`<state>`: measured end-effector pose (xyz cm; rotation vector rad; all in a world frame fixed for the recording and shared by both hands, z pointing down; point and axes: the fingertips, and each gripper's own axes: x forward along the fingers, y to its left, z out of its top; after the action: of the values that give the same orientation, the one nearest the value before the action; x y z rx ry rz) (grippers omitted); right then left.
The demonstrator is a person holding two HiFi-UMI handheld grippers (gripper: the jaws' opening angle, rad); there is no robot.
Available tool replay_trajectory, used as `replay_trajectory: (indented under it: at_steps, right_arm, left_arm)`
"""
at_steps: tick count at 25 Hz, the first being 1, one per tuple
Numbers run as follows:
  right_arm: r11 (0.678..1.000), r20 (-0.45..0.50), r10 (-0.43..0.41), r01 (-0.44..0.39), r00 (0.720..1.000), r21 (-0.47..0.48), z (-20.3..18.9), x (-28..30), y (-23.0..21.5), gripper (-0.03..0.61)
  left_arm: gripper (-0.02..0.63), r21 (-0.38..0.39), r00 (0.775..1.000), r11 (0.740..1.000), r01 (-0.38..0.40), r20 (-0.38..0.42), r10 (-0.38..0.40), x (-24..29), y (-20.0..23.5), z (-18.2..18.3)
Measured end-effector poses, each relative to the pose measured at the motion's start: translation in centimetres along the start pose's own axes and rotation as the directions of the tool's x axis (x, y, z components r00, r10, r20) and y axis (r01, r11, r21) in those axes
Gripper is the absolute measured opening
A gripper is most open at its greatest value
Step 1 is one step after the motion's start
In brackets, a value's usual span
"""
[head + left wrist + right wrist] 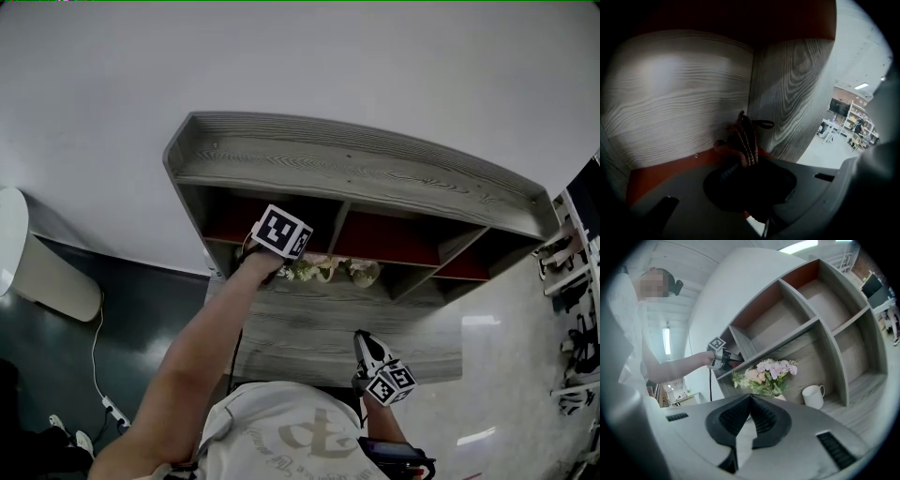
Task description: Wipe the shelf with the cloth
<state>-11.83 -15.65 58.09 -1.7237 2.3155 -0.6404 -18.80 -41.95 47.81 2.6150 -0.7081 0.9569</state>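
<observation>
The grey wood-grain shelf unit (375, 173) with red back panels hangs on a white wall. My left gripper (279, 234) reaches into its upper left compartment. In the left gripper view the left gripper (744, 160) is shut on a dark red striped cloth (743, 136). The bunched cloth sits at the inner corner where the compartment's wall meets the divider (792, 93). My right gripper (367, 349) hangs lower, near my body and off the shelf. Seen from its own camera, the right gripper (750, 397) is shut with nothing in it.
A bunch of pale artificial flowers (766, 376) and a white mug (813, 395) stand on the lower board (337, 323). A shoe rack (572, 309) is at the far right. A white appliance (37, 272) and a power strip with cable (108, 405) lie at the left.
</observation>
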Motion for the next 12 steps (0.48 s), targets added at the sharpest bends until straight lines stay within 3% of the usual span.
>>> replay_trajectory:
  at_steps: [6,12]
  right_arm:
    - [1.0,-0.001,-0.004,0.004,1.0,0.004,-0.1,-0.2,0.2,0.006]
    - [1.0,-0.005,-0.025,0.025,1.0,0.001,-0.1,-0.9,0.2,0.006]
  left_arm:
    - [0.066,0.045,0.999,0.998,0.05,-0.018,-0.049,0.0,-2.7,-0.4]
    - [0.066,0.051,0.998,0.997,0.05,0.024,-0.051,-1.1,-4.1,-1.3]
